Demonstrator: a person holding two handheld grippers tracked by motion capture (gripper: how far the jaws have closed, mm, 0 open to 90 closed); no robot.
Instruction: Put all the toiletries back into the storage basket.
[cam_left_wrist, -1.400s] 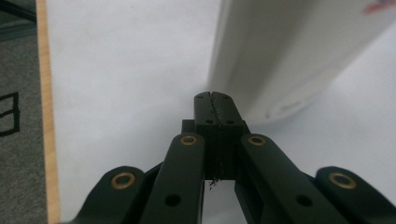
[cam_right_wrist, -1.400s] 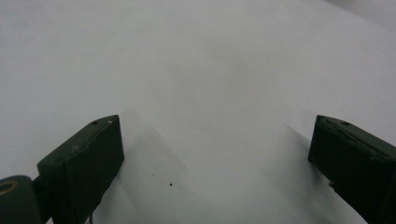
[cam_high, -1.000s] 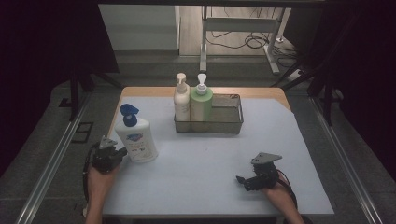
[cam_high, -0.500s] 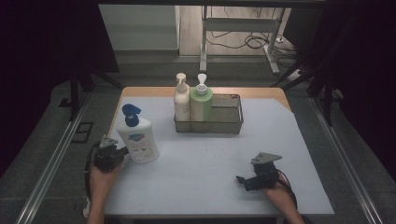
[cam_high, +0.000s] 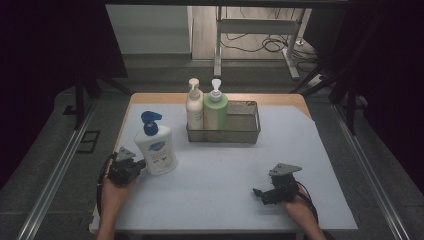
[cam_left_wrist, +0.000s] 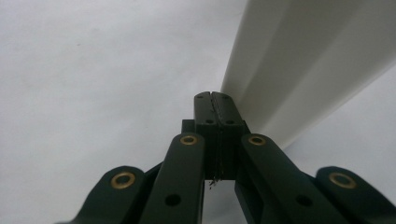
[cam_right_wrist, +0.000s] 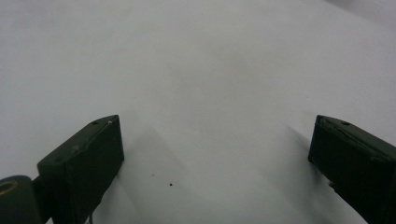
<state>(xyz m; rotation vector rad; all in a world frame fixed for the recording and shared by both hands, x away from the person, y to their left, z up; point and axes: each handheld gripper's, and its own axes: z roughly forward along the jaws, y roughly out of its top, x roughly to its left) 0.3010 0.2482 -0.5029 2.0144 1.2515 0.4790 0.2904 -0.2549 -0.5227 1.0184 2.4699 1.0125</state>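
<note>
Bottle (cam_high: 156, 150) white, blue pump, upright

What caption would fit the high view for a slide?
Shut left gripper beside a white pump bottle; open right gripper resting on the table; two bottles in a wire basket.

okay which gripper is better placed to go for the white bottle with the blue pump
Left. The left gripper sits right beside the white bottle, jaws shut. The right gripper rests open, far across the mat.

three pump bottles (cam_high: 156, 147), one wire basket (cam_high: 250, 131)
</note>
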